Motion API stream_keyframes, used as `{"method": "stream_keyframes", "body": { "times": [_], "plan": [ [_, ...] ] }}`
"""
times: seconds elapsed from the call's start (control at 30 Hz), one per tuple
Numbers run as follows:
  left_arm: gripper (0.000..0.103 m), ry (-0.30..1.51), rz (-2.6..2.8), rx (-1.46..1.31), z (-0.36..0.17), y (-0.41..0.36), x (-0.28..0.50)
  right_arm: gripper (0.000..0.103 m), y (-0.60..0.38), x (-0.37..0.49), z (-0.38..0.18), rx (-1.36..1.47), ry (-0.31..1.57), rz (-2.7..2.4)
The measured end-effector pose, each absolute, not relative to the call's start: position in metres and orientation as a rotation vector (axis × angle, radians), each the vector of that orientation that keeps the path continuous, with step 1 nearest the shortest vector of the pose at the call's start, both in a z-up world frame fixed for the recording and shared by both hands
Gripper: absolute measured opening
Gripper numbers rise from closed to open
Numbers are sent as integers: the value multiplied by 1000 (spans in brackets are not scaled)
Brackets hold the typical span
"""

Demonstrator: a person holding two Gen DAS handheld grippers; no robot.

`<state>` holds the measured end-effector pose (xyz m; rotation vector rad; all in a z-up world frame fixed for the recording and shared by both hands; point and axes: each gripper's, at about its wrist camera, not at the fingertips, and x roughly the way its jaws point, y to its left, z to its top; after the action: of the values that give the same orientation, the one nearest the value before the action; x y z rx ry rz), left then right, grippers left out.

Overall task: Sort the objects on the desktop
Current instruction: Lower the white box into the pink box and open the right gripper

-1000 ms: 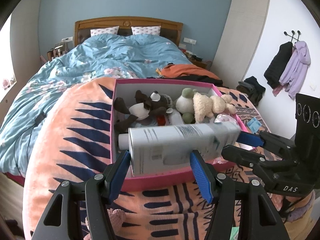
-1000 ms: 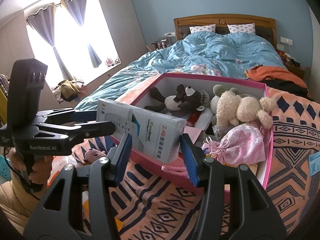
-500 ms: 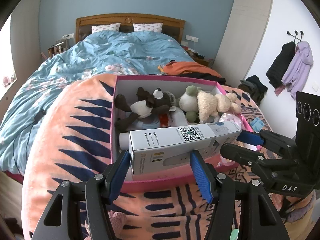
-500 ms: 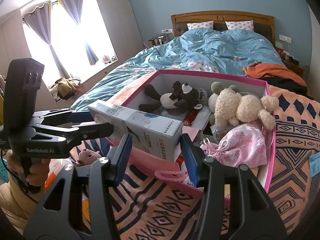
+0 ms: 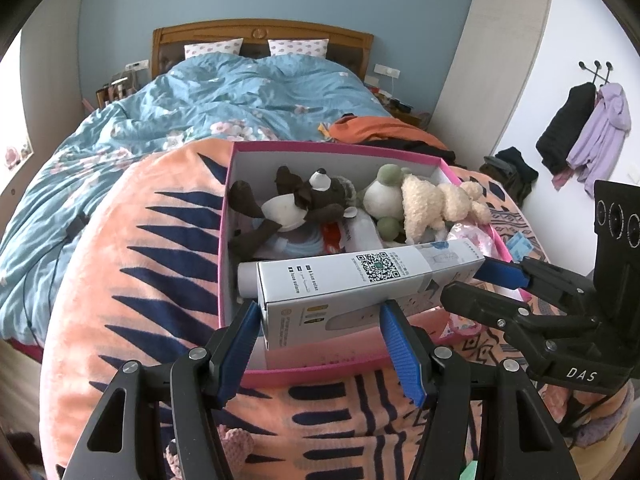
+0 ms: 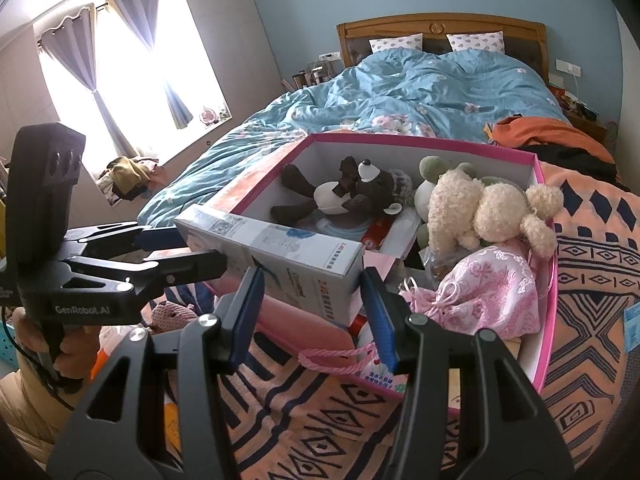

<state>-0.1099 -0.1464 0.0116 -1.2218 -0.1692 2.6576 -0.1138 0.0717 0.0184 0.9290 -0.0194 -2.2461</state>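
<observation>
A long white carton (image 5: 360, 280) with a QR code lies across the near end of the pink storage box (image 5: 320, 372). My left gripper (image 5: 320, 336) is shut on its left end. My right gripper (image 6: 312, 300) is shut on the other end of the carton (image 6: 280, 256), and it shows in the left wrist view (image 5: 472, 280) too. The pink box (image 6: 546, 320) holds a brown plush dog (image 5: 292, 204), a cream plush sheep (image 5: 436, 204), a green-and-white plush (image 5: 384, 192) and a pink drawstring pouch (image 6: 488, 296).
The box sits on an orange patterned blanket (image 5: 152, 272) at the foot of a bed with a blue duvet (image 5: 224, 100). A small pink knitted toy (image 5: 236, 444) lies near the front edge. A blue card (image 5: 520, 244) lies right of the box.
The carton has rolled about its long axis, so the QR-code face now points up, and it has sunk lower into the near end of the pink box. Both grippers kept hold.
</observation>
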Motion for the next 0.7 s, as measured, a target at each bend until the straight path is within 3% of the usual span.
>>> {"method": "stream_keyframes", "body": {
  "times": [0.7],
  "plan": [
    [63, -160, 2646, -1294, -1, -146, -126, 53, 67, -127, 7, 981, -9, -2236]
  ]
}}
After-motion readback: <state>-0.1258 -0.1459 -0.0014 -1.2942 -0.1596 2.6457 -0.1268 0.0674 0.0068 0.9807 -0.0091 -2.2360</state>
